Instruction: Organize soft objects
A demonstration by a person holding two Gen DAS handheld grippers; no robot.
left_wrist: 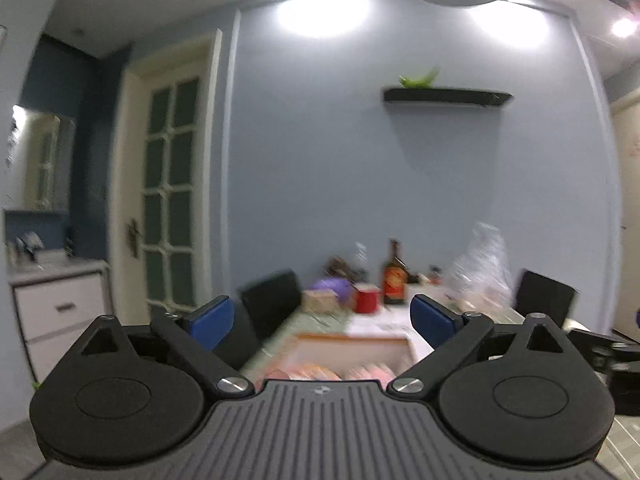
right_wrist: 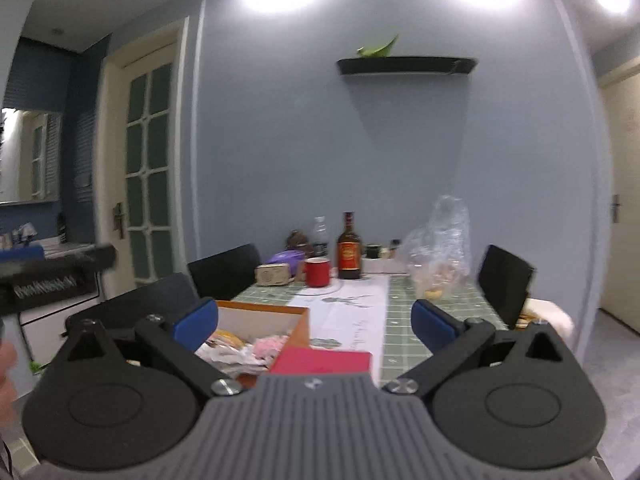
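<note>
Both grippers, left [left_wrist: 322,322] and right [right_wrist: 314,326], hang wide and empty over the near box [right_wrist: 262,312] of soft things [right_wrist: 270,346]; a red mug [right_wrist: 318,272] stands far down the table [right_wrist: 432,300].

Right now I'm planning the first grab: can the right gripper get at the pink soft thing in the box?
Probably yes. The right gripper is open and empty, the box has no lid, and the pink soft thing lies uncovered just below and ahead of the fingers.
</note>
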